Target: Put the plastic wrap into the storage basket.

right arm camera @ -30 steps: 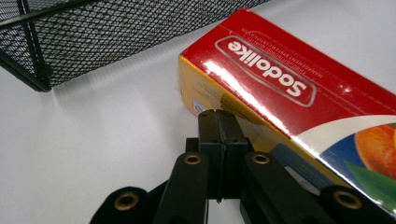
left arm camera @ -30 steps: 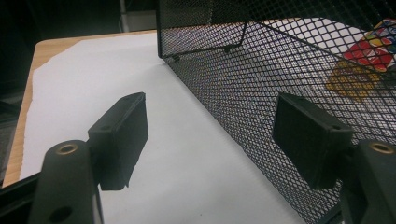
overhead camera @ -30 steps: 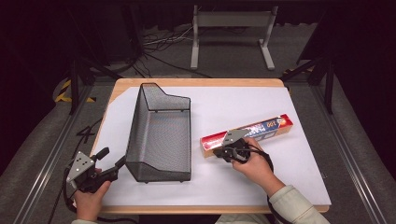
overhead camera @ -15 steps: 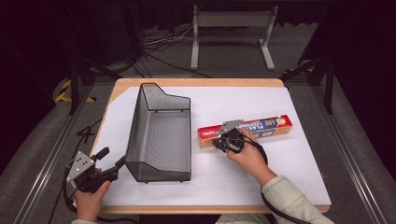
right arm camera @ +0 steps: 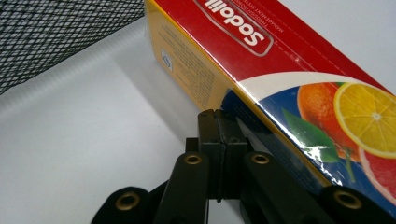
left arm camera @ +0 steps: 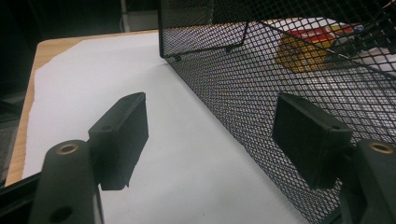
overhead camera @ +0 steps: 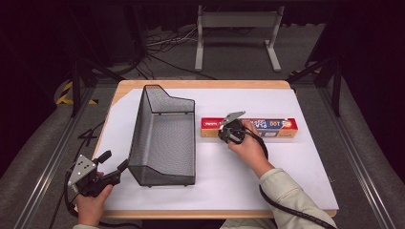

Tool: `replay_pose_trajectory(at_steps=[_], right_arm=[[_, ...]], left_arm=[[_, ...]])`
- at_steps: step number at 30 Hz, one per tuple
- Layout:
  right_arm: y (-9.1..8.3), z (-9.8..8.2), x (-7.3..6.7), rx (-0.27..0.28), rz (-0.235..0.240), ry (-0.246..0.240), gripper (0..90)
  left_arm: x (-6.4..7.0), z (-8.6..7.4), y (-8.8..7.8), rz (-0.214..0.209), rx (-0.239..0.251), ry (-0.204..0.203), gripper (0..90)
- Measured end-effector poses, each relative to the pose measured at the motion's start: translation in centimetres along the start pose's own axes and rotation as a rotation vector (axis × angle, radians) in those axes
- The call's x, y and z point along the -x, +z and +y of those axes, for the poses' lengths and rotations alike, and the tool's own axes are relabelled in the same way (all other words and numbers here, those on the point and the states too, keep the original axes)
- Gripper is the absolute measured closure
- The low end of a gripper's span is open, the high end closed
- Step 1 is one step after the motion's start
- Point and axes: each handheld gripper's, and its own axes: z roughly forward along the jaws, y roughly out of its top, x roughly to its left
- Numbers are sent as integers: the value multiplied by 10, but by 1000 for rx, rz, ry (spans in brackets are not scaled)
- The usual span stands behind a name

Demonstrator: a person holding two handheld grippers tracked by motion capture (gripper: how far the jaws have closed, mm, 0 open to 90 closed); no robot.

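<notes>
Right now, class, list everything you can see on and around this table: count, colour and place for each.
Mesh basket: one, black, left half of the table.
Long box: one, red and yellow with fruit pictures, right of the basket.
White sheet: one, covering the tabletop.
Table: one, light wood.
Metal stand: one, grey, on the floor beyond the table.
Left gripper: black, jaws open at the basket's near left corner.
Right gripper: black, jaws shut, tips against the box's near side.

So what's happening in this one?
A person at a table works a gripper in each hand. The right gripper, jaws shut with nothing between them, presses against the near side of a long red and yellow box lying beside a black mesh basket. The left gripper sits open at the basket's near corner.
</notes>
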Motion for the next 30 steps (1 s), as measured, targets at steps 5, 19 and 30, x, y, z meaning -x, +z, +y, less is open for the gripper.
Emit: replay_pose_trajectory(at_steps=[5, 19, 30], right_arm=[[-2, 0, -1, -1, 8, -8, 900], [-56, -6, 30, 25, 35, 56, 900], [-87, -16, 84, 26, -83, 139, 900]], left_arm=[[-1, 0, 0, 3, 1, -6, 279], [-1, 0, 2, 3, -6, -4, 279], [-2, 0, 6, 1, -12, -7, 279]])
